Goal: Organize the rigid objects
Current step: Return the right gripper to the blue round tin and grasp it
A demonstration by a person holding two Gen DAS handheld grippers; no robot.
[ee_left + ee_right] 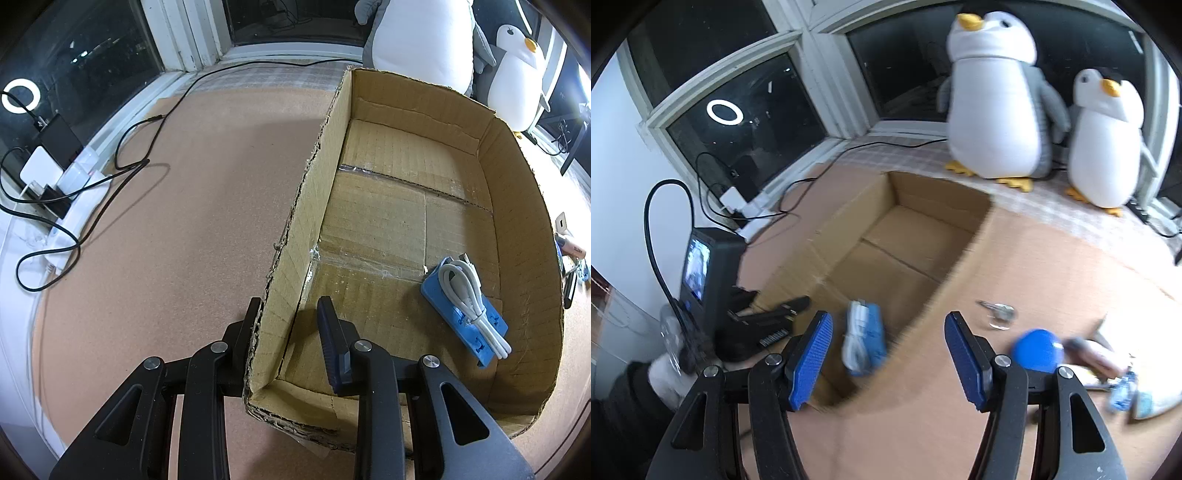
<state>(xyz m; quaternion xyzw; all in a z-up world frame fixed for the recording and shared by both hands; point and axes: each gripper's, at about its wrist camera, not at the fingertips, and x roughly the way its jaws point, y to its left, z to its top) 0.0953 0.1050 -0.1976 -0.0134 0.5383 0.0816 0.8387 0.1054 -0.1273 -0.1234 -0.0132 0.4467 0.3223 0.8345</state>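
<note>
Blue power strip (pixel 464 312) with coiled white cable (pixel 474 301) lies flat on floor of cardboard box (pixel 517 206), near right wall; nothing else inside. Left gripper (pixel 291 325) clamps box's left wall, steadying it. Right gripper (pixel 886 350) hangs above box's near end, jaws apart, empty. Next pick likely among blue ball (pixel 1038 350) and keys (pixel 997 312) on table (pixel 960 424): approach squarely, lift clear of rim.

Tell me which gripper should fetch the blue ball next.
Right. The right gripper stands open and empty, with the blue ball just beside it. The left gripper is clamped on the cardboard box wall, steadying it.
</note>
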